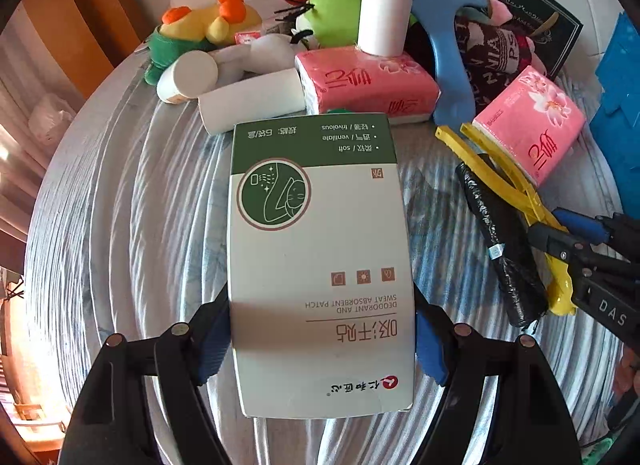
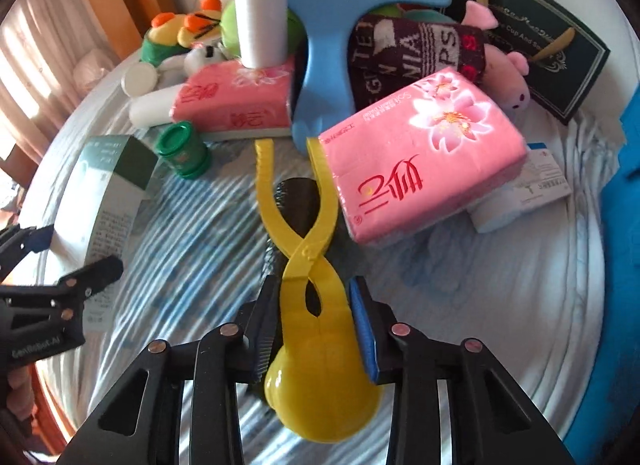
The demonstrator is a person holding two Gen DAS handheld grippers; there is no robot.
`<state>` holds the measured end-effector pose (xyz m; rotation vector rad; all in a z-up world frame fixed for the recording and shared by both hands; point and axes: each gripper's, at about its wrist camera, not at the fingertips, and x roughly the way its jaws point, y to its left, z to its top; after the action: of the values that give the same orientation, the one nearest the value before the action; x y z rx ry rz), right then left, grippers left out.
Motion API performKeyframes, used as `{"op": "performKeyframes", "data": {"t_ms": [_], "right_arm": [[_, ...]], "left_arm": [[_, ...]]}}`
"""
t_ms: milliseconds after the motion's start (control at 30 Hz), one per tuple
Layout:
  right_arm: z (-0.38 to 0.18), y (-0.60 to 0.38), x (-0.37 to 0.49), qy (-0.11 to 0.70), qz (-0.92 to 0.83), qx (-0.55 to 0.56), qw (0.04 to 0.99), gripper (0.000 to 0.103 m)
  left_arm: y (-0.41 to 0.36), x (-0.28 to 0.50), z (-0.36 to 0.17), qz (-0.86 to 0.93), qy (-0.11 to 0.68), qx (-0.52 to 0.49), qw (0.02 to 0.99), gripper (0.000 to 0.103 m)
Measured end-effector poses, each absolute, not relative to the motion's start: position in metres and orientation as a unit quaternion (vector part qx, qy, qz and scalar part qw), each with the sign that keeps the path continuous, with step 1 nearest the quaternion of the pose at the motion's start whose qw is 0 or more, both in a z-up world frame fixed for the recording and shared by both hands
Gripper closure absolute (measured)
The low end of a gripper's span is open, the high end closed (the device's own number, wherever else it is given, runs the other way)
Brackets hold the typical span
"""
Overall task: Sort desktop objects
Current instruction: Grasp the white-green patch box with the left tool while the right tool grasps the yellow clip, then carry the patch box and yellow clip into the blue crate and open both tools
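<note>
White-and-green cardboard box [image 1: 320,265] printed "DEODORANT AND SWEAT ABSORBENT PATCH" sits clamped between the blue pads of the left tongs [image 1: 322,339], above the striped blue-and-white cloth [image 1: 132,193] covering the bench. Right tongs [image 2: 316,329] are clenched on the yellow plastic scissor-style clamp tool [image 2: 308,265], whose arms reach toward a pink tissue pack [image 2: 420,161]. A black rolled bundle [image 1: 500,245] lies beside the clamp. Second pink tissue pack [image 1: 368,81] carries an upright white roll [image 1: 386,5].
</note>
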<state>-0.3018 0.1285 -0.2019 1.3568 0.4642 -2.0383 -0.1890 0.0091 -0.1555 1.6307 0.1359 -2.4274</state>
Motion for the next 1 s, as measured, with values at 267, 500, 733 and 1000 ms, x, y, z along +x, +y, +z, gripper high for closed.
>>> {"op": "performKeyframes", "data": {"t_ms": [267,500,733,1000], "right_arm": [[-0.136,0.158,-0.257,0.156,-0.819,0.453,0.315,0.069],[-0.055,0.172,-0.208,0.13,-0.882,0.35,0.289,0.069],[0.023,0.213,-0.165,0.101,-0.931,0.26,0.233,0.069],[0.099,0.31,-0.131,0.061,-0.972,0.182,0.137,0.069]], "left_arm": [[0.024,-0.188,-0.128,-0.859,0.036,0.504,0.084,0.027],[0.019,-0.177,-0.084,-0.894,0.027,0.444,0.053,0.027],[0.064,-0.164,-0.02,-0.926,0.01,0.376,-0.006,0.027],[0.157,-0.154,0.066,-0.949,0.001,0.293,-0.115,0.027]]}}
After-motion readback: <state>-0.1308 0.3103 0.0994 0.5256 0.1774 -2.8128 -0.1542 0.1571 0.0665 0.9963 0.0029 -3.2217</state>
